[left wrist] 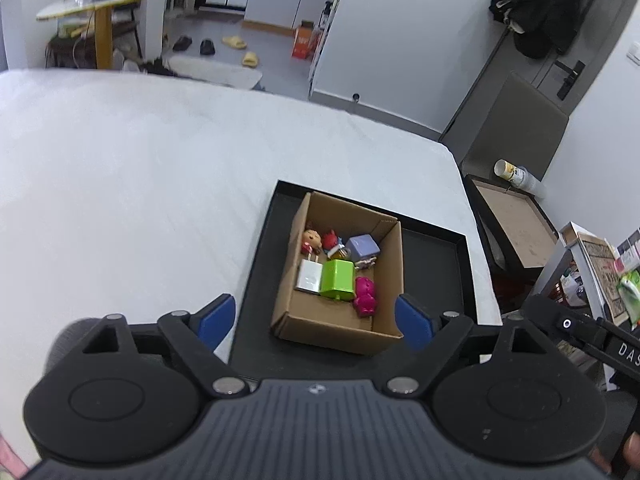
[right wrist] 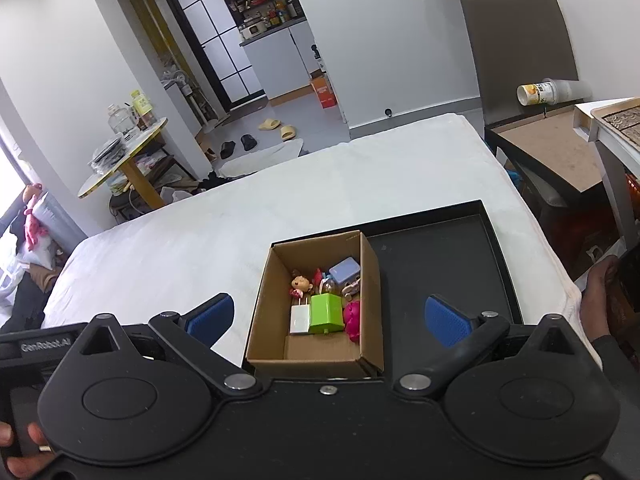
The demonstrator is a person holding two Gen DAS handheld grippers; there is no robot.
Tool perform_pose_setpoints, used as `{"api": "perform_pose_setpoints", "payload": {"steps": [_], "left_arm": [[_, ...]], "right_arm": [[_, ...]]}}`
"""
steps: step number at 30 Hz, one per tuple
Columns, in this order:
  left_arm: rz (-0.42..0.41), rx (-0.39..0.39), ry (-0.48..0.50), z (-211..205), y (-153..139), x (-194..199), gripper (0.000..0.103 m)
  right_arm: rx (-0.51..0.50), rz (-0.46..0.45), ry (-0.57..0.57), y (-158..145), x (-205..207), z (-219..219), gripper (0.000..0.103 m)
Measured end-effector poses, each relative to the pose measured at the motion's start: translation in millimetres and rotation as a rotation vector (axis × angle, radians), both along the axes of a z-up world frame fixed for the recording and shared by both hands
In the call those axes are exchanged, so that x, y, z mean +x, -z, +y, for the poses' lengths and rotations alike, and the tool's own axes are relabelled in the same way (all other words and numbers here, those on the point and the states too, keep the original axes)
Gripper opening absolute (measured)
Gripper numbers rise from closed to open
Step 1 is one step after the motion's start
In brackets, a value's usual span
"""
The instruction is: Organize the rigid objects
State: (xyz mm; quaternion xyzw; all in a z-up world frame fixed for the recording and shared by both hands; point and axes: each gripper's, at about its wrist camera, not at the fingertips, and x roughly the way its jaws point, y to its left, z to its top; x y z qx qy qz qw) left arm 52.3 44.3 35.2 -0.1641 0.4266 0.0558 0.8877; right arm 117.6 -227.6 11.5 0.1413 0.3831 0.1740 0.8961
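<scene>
An open cardboard box (left wrist: 384,248) (right wrist: 370,264) stands in the left part of a black tray (left wrist: 436,256) (right wrist: 440,264) on a white-covered table. Inside lie a green block (left wrist: 338,278) (right wrist: 326,312), a white charger (left wrist: 309,278) (right wrist: 300,318), a pink toy (left wrist: 365,296) (right wrist: 353,316), a purple cube (left wrist: 362,247) (right wrist: 345,270) and small figurines (left wrist: 313,239) (right wrist: 301,283). My left gripper (left wrist: 315,322) is open and empty, above the box's near side. My right gripper (right wrist: 329,318) is open and empty, above the box.
The white table surface (left wrist: 140,184) (right wrist: 224,232) stretches left and far of the tray. A dark side table with a tipped cup (left wrist: 514,172) (right wrist: 538,93) and a grey chair (right wrist: 520,48) stand to the right. A shelf with packages (left wrist: 600,272) is at far right.
</scene>
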Motion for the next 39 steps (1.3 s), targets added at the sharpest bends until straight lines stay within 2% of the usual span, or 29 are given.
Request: {"api": "perform_pose_setpoints", "payload": {"steps": [9,14,17,27,39], "left_arm": [[-0.046,0.066,0.061,-3,-16,-29,0.091],[-0.069,0.098,0.102,-10,-21,-47,0.094],[-0.081,0.112,0.122,-14,-22,-57,0.094],[-0.119,0.135,0.110,-19,-30,-88,0.095],[-0.177,0.179,0.093,-32,-37,-119,0.096]], "right_arm": [[-0.017,-0.008,0.003,-10,-22,-6,0.103],[-0.044,-0.042,0.036,-20,-39,-12,0.103],[-0.026,-0.054,0.037,-25,-49,-15,0.103],[-0.023,-0.117,0.012,-42,-79,-17,0.103],[-0.024,-0.141,0.040,-37,-105,-30,0.103]]}}
